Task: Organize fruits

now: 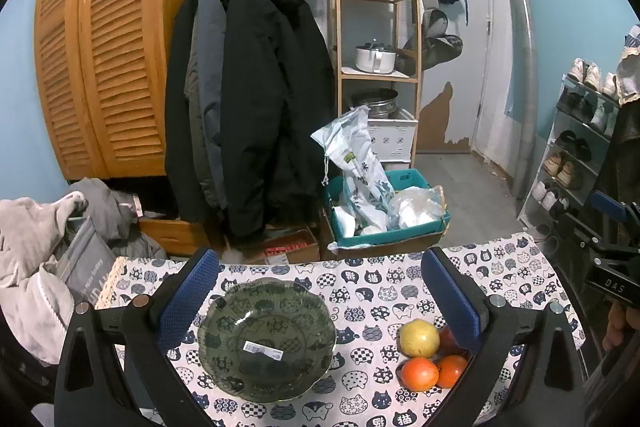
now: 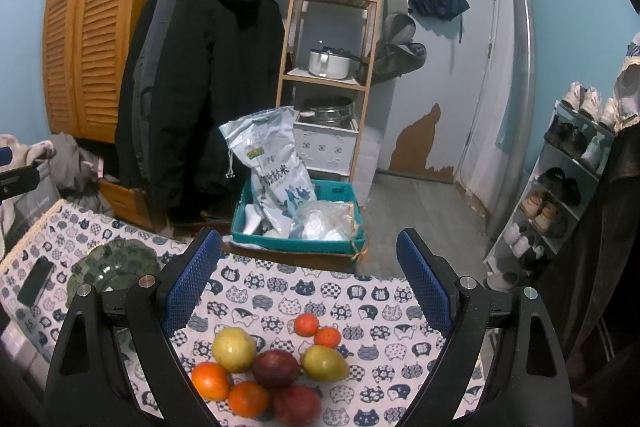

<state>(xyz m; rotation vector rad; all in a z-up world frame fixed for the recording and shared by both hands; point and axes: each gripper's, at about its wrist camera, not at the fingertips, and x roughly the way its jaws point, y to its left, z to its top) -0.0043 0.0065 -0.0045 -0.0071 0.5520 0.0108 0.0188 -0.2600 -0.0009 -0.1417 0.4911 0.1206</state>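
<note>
Both my grippers [image 1: 318,301] [image 2: 308,279] gape empty. Below the right one, clustered round fruits [image 2: 276,367] may roll across the cat-print surface [image 2: 360,295] if nudged, missing the green scalloped bowl [image 1: 267,339].

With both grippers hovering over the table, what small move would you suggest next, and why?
Probably lower the open right gripper onto the yellow apple at the near-left of the fruit pile. The green bowl under the open left gripper holds no fruit, only a label, and all the fruit lies loose on the cat-print tablecloth.
</note>
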